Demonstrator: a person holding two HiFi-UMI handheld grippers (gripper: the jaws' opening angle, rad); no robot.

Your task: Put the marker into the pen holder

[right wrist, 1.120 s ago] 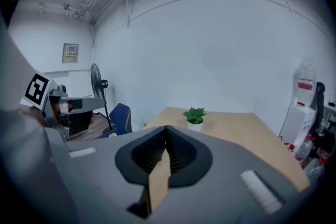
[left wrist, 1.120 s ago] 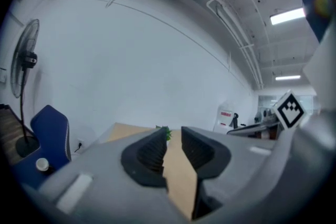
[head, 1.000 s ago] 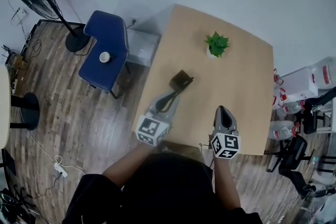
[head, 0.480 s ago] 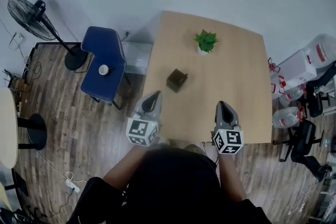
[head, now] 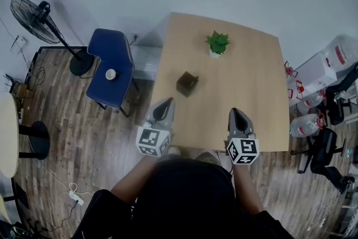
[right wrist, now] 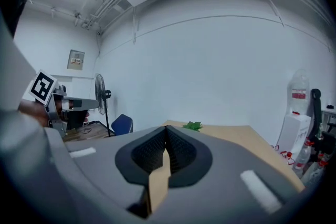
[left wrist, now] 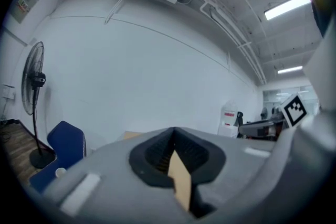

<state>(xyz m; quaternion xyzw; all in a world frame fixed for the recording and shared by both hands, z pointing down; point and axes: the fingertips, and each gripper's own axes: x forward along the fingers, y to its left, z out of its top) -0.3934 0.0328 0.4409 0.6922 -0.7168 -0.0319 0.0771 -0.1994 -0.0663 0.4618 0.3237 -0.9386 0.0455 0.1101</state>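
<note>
Left gripper (head: pixel 165 103) and right gripper (head: pixel 235 113) hover closed and empty, short of the pen holder (head: pixel 187 83).

Bright, even light from long white ceiling strip lamps (left wrist: pixel 286 6) — shadows faint. Fisheye bending and dark corners ring both gripper views — nearest surfaces look soft.

Table (head: pixel 251 92) with pen holder (head: pixel 187 83), plant (head: pixel 217 43)

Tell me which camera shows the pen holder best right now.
The head view: the dark pen holder stands in the open on the table, ahead of the left gripper. Neither gripper view shows it; each gripper's own body fills the lower frame, with a strip of table beyond.
</note>
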